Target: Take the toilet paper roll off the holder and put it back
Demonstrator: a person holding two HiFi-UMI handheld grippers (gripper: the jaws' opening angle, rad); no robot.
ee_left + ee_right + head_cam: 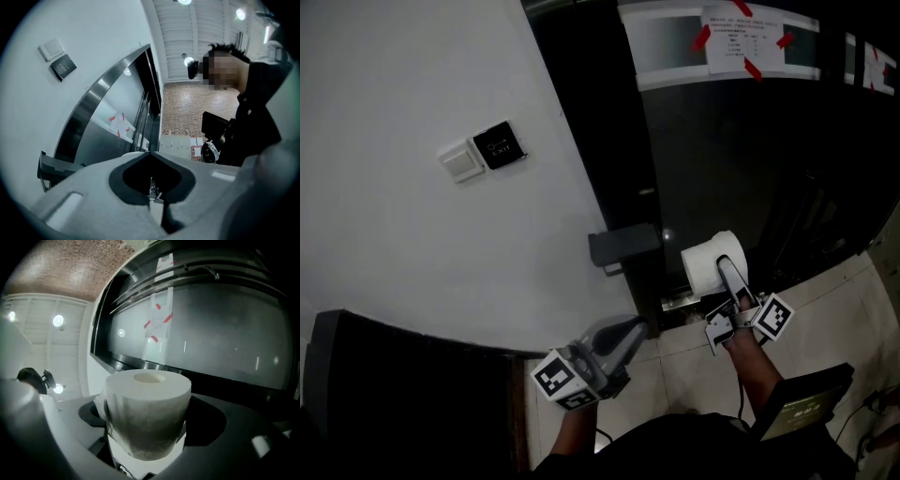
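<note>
– Gripping anything, the right gripper [729, 281]?
– Yes, its jaws are clamped on the toilet paper roll [705, 264], one jaw on each side, with the core hole showing at the roll's far end.
– Where is the roll relative to the holder [623, 246]?
– Off it, just to the right and not touching. The holder is a grey bracket sticking out where the white wall [412, 234] meets the dark glass door [722, 169].
– And the left gripper [630, 336]?
– Lower, below the holder, jaws closed together with nothing between them. A person [253, 108] in dark clothing shows beyond it in the left gripper view
</note>
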